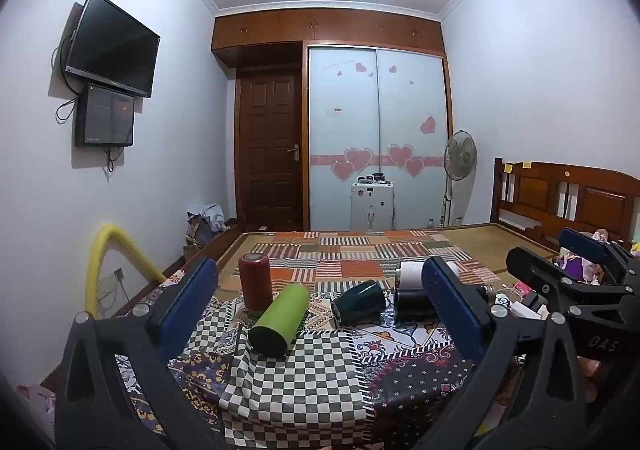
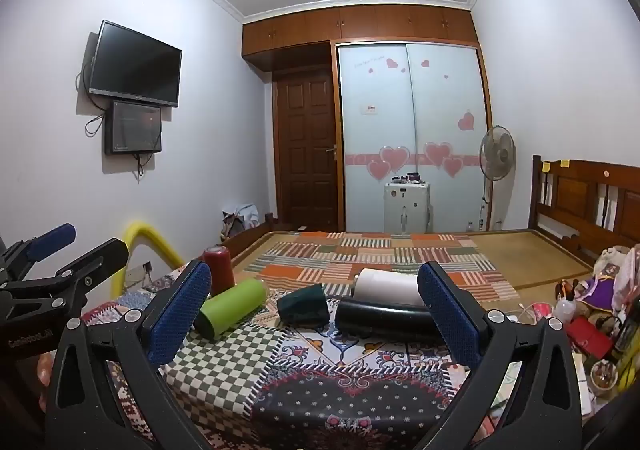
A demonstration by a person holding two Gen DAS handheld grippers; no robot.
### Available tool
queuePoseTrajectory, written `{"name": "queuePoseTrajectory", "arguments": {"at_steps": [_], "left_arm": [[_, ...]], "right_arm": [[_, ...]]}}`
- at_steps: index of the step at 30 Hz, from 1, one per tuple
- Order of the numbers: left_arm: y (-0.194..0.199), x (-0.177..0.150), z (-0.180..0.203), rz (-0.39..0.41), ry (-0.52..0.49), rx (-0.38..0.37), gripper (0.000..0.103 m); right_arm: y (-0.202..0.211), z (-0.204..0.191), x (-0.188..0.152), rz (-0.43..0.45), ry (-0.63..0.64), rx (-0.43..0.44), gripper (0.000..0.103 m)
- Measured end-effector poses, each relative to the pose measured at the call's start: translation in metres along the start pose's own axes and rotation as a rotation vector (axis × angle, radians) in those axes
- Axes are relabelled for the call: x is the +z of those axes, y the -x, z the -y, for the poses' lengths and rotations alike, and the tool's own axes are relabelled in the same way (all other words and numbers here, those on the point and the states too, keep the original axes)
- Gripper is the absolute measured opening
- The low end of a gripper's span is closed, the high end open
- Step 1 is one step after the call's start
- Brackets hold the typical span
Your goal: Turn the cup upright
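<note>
Several cups sit on a patterned cloth on the bed. A red cup stands upside down at the back left. A green cup, a dark green cup, a black cup and a white cup lie on their sides. My left gripper is open and empty, short of the green cup. My right gripper is open and empty, short of the dark green and black cups. The right gripper also shows in the left wrist view, and the left gripper in the right wrist view.
The checked and floral cloth covers the near end of the bed. A yellow foam tube arches at the left edge. Toys and clutter lie at the right. A wooden headboard stands at the far right.
</note>
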State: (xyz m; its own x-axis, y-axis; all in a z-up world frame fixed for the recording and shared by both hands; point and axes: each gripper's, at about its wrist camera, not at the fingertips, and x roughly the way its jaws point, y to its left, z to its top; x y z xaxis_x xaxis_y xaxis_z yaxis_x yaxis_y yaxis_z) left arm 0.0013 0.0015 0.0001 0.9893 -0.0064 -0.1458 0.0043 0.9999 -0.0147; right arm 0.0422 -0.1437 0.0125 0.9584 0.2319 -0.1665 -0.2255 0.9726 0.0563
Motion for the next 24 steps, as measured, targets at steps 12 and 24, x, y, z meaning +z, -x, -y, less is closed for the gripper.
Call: {"name": "queuePoseTrajectory", "arguments": {"at_steps": [12,24], "left_arm": [[-0.0028,0.0009,-0.0013,0.012,-0.008,-0.001,0.103],[0.0054,0.0015,0.0018,0.031,-0.01,0.001,0.103]], "right_arm": [[0.0018,0.0014,-0.0001,0.002,-0.002,0.0,0.103],[0.0094,0.0006,0.0075,0.011,0.001,-0.003,0.103]]}}
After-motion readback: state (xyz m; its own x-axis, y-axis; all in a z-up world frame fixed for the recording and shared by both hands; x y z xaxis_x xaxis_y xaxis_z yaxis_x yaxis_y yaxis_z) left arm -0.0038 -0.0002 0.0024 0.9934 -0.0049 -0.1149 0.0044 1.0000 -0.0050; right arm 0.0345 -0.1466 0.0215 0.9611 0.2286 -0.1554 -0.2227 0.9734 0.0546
